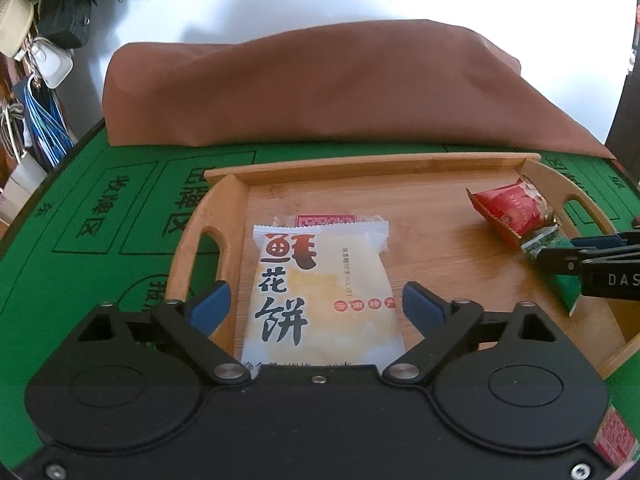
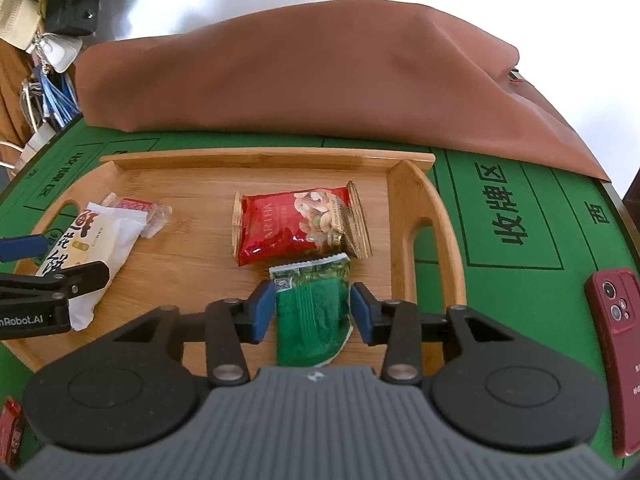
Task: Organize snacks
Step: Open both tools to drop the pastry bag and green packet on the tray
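Your left gripper [image 1: 316, 308] stands wide apart astride the white pastry packet [image 1: 320, 292], pads clear of it; your right gripper [image 2: 313, 312] is also parted, its pads just off the green snack packet [image 2: 314, 316]. Both packets lie on the wooden tray [image 2: 256, 160]. Only the right view shows the red nut bag [image 2: 296, 224] whole, and a red phone [image 2: 616, 352] on the green mat [image 2: 500, 280] to the right. A brown cloth [image 1: 340, 88] blocks the far side. The small wrapper [image 2: 136, 206] beyond the pastry is hard to read.
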Motion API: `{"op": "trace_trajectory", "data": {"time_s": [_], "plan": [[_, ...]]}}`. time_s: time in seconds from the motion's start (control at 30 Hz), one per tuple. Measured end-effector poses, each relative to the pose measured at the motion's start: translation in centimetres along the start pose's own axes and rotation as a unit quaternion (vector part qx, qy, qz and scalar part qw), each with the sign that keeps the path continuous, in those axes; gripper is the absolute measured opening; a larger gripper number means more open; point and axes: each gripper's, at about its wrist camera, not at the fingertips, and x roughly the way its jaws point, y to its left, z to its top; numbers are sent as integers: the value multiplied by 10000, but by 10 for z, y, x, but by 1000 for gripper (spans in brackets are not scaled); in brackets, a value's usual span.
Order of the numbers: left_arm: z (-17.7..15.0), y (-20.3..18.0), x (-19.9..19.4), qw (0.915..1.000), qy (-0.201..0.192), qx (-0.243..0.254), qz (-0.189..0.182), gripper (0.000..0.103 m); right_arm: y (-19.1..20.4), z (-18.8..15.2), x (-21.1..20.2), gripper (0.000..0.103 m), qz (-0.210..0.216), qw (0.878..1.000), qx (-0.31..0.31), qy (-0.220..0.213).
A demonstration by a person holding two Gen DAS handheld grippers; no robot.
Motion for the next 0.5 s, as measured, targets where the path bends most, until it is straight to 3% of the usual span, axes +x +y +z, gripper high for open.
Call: {"op": "trace_trajectory", "data": {"time_s": [0.23, 0.5], "plan": [[-11, 1, -26, 9997, -144, -33, -185, 100, 1, -6, -18, 76, 71, 9998, -80, -157], [-38, -9, -73, 9979, -465, 266, -353, 102, 8, -30, -63, 85, 280, 9977, -402, -472]]}}
